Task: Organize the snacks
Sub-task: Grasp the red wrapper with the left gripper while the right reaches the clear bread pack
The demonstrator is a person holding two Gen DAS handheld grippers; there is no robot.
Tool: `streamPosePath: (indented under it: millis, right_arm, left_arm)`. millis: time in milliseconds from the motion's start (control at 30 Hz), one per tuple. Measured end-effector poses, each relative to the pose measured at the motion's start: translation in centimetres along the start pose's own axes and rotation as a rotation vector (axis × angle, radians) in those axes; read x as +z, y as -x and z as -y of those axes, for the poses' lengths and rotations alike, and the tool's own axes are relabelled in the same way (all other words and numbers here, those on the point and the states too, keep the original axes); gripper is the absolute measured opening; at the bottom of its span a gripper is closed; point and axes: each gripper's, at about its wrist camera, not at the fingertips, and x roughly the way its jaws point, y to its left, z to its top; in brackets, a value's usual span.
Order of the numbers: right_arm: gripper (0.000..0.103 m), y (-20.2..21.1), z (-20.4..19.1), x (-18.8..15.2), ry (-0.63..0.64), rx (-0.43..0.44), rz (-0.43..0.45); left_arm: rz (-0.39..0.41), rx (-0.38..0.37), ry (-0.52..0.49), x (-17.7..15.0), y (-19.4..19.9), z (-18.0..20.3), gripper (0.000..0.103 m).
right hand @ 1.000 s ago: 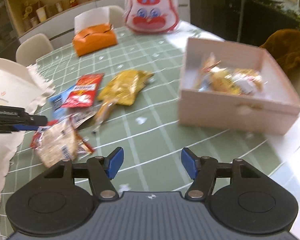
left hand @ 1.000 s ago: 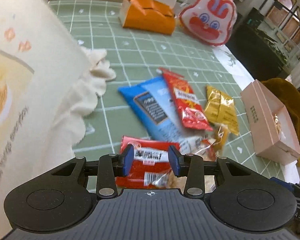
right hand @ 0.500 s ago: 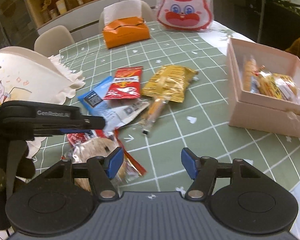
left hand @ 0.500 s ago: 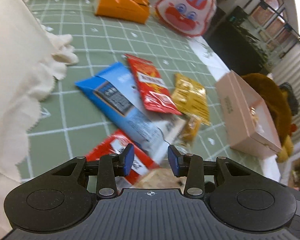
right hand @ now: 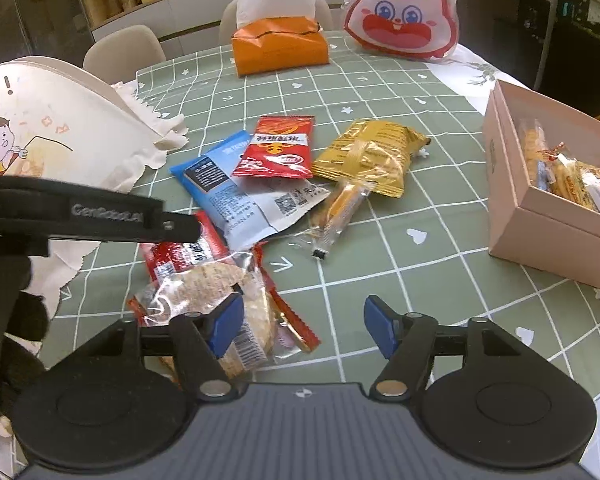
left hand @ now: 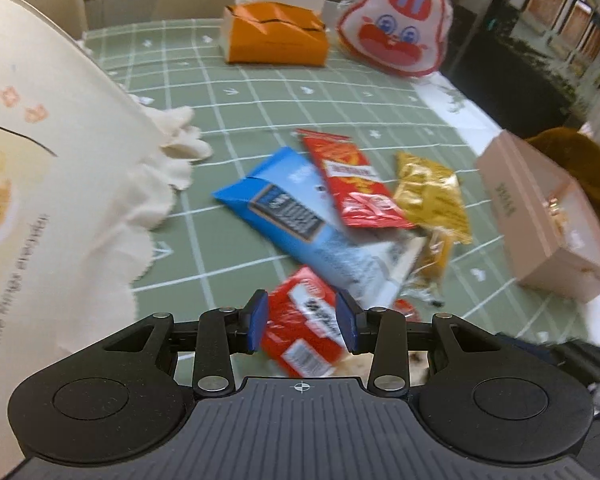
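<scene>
Several snack packets lie on the green checked tablecloth: a blue packet [right hand: 224,184], a red packet [right hand: 278,148], a yellow packet [right hand: 370,156], a thin stick snack [right hand: 338,210] and a red-and-clear cracker packet [right hand: 216,280]. My left gripper [left hand: 301,326] is open, its jaws either side of the cracker packet's red end [left hand: 304,328], just above it. It shows from the side in the right wrist view [right hand: 196,226]. My right gripper [right hand: 302,326] is open and empty, low over the cloth beside the cracker packet. A pink box [right hand: 540,200] holds several snacks.
A cream bag [right hand: 52,132] with a cartoon print stands at the left. An orange tissue box [right hand: 280,46] and a rabbit-face bag [right hand: 400,12] stand at the far side. Chairs stand behind the table. The pink box [left hand: 540,216] sits near the right table edge.
My left gripper has swung back over the cracker packet and stayed open. My right gripper has moved left, away from the pink box, toward the snack pile.
</scene>
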Motion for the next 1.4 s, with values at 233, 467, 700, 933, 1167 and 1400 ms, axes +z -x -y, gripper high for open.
streamPosePath:
  millis: [233, 467, 700, 933, 1167, 1400]
  right_arm:
    - [0.068, 0.3, 1.0, -0.1, 0.01, -0.073, 0.021]
    - [0.068, 0.7, 3.1, -0.7, -0.001, -0.156, 0.015]
    - [0.068, 2.9, -0.7, 0.0, 0.074, 0.046, 0.058]
    - [0.069, -0.3, -3.4, 0.1, 0.103, 0.015, 0.013]
    - [0.069, 0.5, 1.7, -0.4, -0.006, -0.095, 0.008]
    - [0.07, 1.8, 6.2, -1.9, -0.09, -0.188, 0.032]
  left_arm:
    - [-0.022, 0.015, 0.017, -0.2, -0.3, -0.7, 0.041]
    - [-0.034, -0.005, 0.031, -0.4, -0.8, -0.6, 0.041]
    - [-0.054, -0.084, 0.07, -0.1, -1.1, -1.1, 0.041]
    - [-0.058, -0.097, 0.054, -0.5, -0.9, -1.0, 0.041]
    - [-0.072, -0.129, 0.009, -0.9, -1.1, 1.0, 0.041]
    - [-0.084, -0.223, -0.158, -2.0, -1.7, 5.7, 0.041]
